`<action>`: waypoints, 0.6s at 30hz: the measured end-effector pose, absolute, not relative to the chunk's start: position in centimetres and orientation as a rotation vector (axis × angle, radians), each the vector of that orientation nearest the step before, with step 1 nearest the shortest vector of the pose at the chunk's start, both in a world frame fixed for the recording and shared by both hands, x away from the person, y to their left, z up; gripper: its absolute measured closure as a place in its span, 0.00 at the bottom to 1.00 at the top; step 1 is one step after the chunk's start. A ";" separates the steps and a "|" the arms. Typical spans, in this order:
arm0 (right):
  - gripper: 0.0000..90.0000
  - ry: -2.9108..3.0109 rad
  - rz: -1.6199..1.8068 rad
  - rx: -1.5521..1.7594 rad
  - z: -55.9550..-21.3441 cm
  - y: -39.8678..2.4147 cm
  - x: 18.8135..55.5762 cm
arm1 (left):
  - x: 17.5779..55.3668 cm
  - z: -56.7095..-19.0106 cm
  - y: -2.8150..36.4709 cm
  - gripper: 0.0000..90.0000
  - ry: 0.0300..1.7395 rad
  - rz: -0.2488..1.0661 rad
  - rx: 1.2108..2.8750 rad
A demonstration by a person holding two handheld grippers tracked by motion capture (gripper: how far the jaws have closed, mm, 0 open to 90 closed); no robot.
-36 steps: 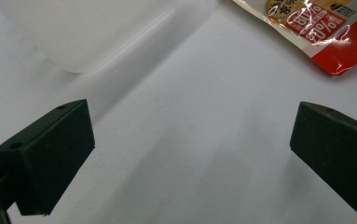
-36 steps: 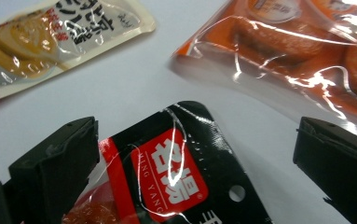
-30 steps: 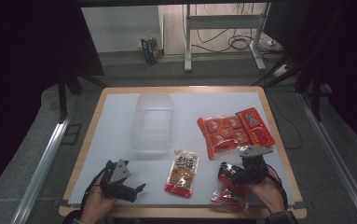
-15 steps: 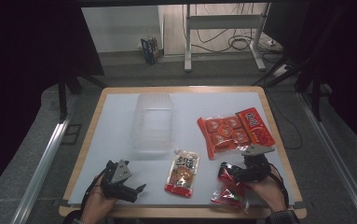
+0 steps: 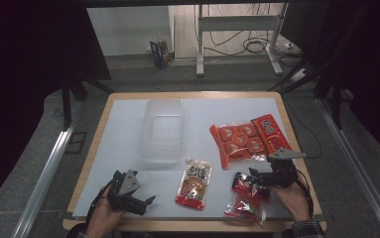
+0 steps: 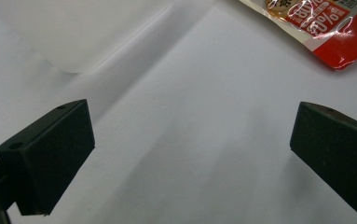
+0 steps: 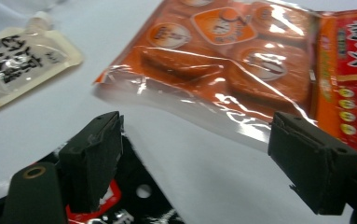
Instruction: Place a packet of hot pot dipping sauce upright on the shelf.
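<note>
A: Currently, where does the right claw [image 5: 255,179] stand?

B: At the near right of the tabletop [image 5: 128,124], in the person's right hand [image 5: 290,197]. In the high view it lies over the top end of the red and black snack bag [image 5: 244,196], which rests flat near the front edge. In the right gripper view the bag's black corner [image 7: 134,196] lies under the left jaw.

A: State of its jaws?

B: Wide apart, though they have just been closing. Nothing is clamped; bare white surface shows between them. Whether the left jaw touches the bag cannot be told.

A: What lies ahead of it?

B: The large orange cookie pack [image 5: 249,140], flat on the tabletop just beyond the jaws. Its clear sealed edge [image 7: 204,112] runs across the right gripper view.

A: And the left claw [image 5: 145,204]?

B: At the near left corner, in the left hand [image 5: 103,215]. Its jaws stand fully apart over bare tabletop and hold nothing, as the left gripper view [image 6: 185,154] confirms.

A: Other items?

B: A spouted food pouch [image 5: 194,183] lies flat between the two claws, well apart from either. A clear plastic box [image 5: 162,130] stands beyond it, towards the middle of the tabletop.
</note>
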State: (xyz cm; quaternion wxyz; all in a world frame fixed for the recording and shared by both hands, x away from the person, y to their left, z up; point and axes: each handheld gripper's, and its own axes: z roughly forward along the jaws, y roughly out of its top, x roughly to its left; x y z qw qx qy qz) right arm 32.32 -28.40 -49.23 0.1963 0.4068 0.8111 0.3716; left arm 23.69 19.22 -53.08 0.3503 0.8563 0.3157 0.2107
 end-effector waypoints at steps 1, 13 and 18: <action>0.20 2.269 1.029 1.146 -49.2 -28.6 32.4 | 23.7 -53.1 19.2 0.00 0.817 0.546 2.218; 0.14 2.172 0.952 1.278 -49.6 -32.0 33.7 | 23.7 -53.0 19.2 0.00 0.837 0.520 2.208; 0.10 2.143 0.927 1.346 -50.0 -33.4 34.1 | 23.7 -53.0 19.1 0.00 0.839 0.516 2.217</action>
